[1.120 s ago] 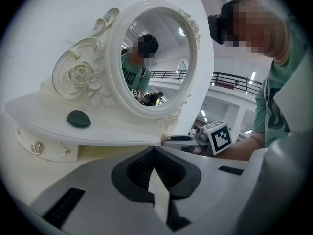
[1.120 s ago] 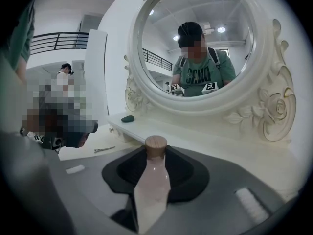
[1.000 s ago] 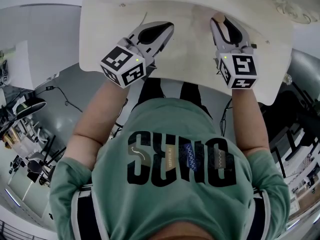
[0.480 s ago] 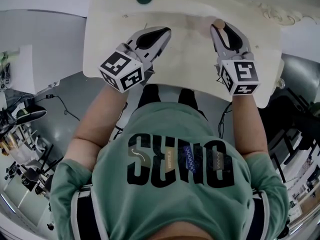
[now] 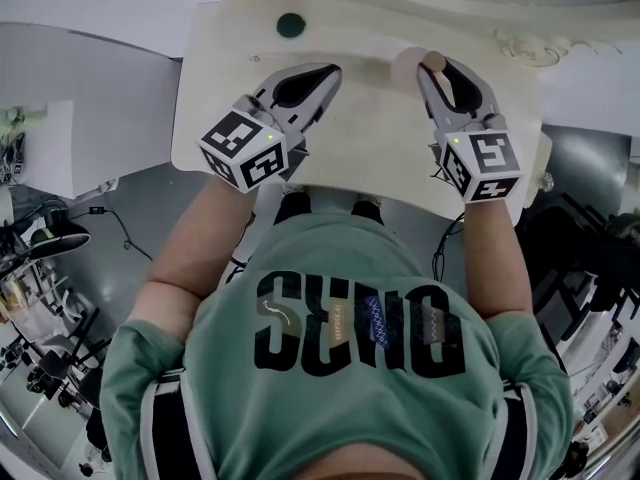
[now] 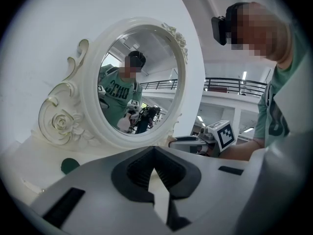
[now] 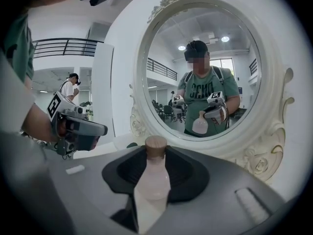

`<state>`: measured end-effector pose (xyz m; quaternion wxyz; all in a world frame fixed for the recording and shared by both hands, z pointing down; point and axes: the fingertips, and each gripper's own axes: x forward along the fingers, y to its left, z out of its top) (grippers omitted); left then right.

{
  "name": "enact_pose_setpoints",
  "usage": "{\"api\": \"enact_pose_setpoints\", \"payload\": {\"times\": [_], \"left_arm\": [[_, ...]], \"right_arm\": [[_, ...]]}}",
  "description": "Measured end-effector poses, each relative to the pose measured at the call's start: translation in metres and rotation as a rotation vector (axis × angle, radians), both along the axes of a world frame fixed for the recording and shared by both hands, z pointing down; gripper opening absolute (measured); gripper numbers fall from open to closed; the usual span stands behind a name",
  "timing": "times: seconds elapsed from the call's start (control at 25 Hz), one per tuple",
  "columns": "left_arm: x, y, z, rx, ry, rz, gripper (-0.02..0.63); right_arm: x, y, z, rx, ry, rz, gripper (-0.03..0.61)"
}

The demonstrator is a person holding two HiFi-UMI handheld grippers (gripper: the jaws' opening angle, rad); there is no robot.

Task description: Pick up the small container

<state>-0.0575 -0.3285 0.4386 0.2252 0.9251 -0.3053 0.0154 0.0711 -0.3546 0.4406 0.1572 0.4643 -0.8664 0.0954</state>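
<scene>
**A:** What differs from 1 second ago?

**B:** Both hands have come up. The right hand-held gripper [image 7: 155, 155] is clamped on the bottle [image 7: 152, 185], its 2 jaws pressing the pale body just under the cap [image 7: 156, 146]. The bottle now hangs upright in front of the mirror [image 7: 205, 72], off the worktop [image 5: 370, 138].

**A:** Sure it is off?

**B:** The mirror shows it in the jaws with nothing beneath it. The head view does not show the gap.

**A:** And the left hand-held gripper [image 6: 154, 151]?

**B:** Closed on nothing, tips together. It is also in front of the mirror, well apart from the bottle.

**A:** So where does the task stand?

**B:** I judge the pick-up as good as done. What remains is a steady hold, since that smooth body could slip.
</scene>
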Motion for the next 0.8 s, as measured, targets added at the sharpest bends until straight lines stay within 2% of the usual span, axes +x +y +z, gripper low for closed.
{"api": "enact_pose_setpoints", "payload": {"times": [0.4, 0.8], "left_arm": [[0.003, -0.008, -0.049, 0.059, 0.004, -0.014, 0.0], [0.003, -0.013, -0.114, 0.12, 0.008, -0.031, 0.0]], "right_arm": [[-0.001, -0.002, -0.058, 0.032, -0.014, -0.056, 0.129], [0.001, -0.001, -0.147, 0.084, -0.013, -0.12, 0.129]]}}
